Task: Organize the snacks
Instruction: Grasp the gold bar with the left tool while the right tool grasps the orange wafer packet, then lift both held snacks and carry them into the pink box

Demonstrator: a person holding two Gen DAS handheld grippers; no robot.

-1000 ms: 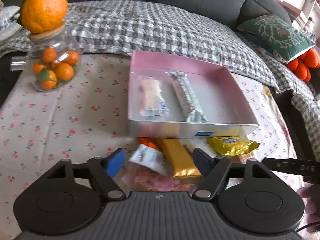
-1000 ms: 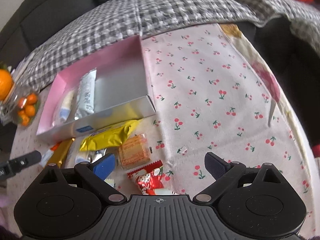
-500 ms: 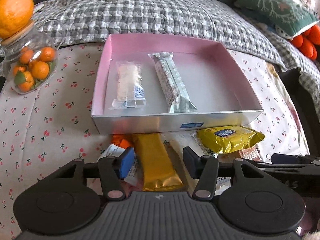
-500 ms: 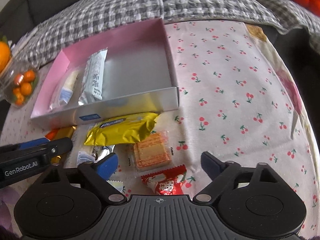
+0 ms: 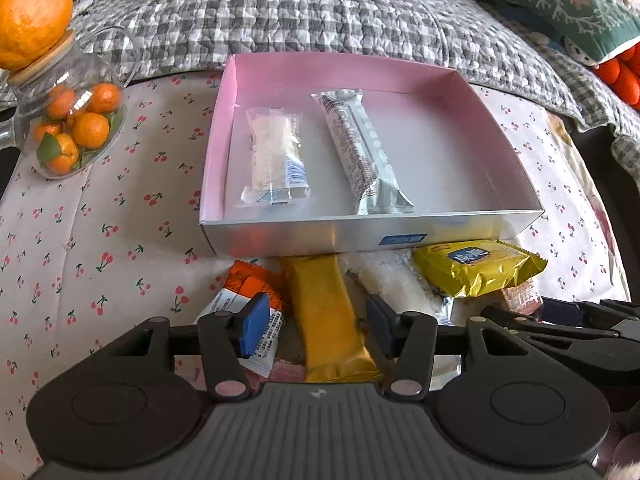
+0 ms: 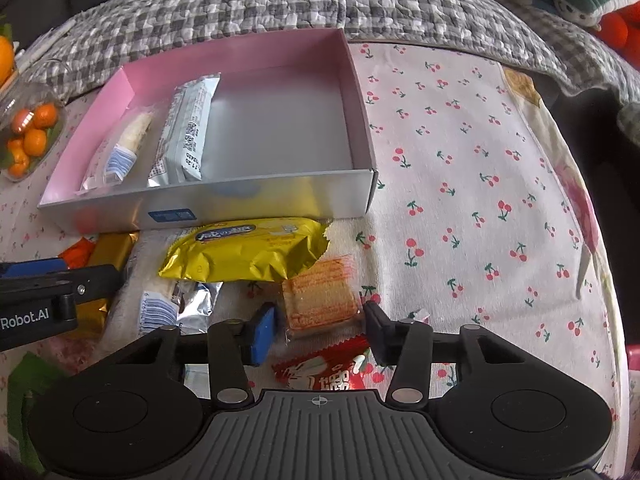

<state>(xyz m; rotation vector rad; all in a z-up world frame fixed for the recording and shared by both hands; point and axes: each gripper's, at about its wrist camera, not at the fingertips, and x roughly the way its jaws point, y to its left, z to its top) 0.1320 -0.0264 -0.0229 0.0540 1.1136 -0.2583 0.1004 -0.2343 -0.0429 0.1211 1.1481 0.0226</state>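
A pink-lined box (image 5: 216, 160) holds a clear packet (image 5: 276, 156) and a silver bar (image 5: 360, 148). Loose snacks lie in front of it. My left gripper (image 5: 318, 326) straddles a gold bar (image 5: 324, 308) with thin gaps at both pads. An orange-white packet (image 5: 248, 292) and a yellow packet (image 5: 476, 268) lie beside it. My right gripper (image 6: 320, 334) is closing its jaws on a square orange cracker packet (image 6: 320, 300); the pads stand just off its sides. A red packet (image 6: 324, 372) lies under it.
A glass jar of small oranges (image 5: 68, 128) with a big orange (image 5: 32, 16) on its lid stands far left. Behind the cherry-print tablecloth (image 6: 460, 160) lies a checked blanket (image 5: 320, 12) with a green cushion (image 5: 560, 8). The table's right edge (image 6: 604, 264) drops away.
Both grippers came down and forward over the snack pile. The left jaws narrowed around the gold bar. The right jaws went from wide open to close around the cracker packet.
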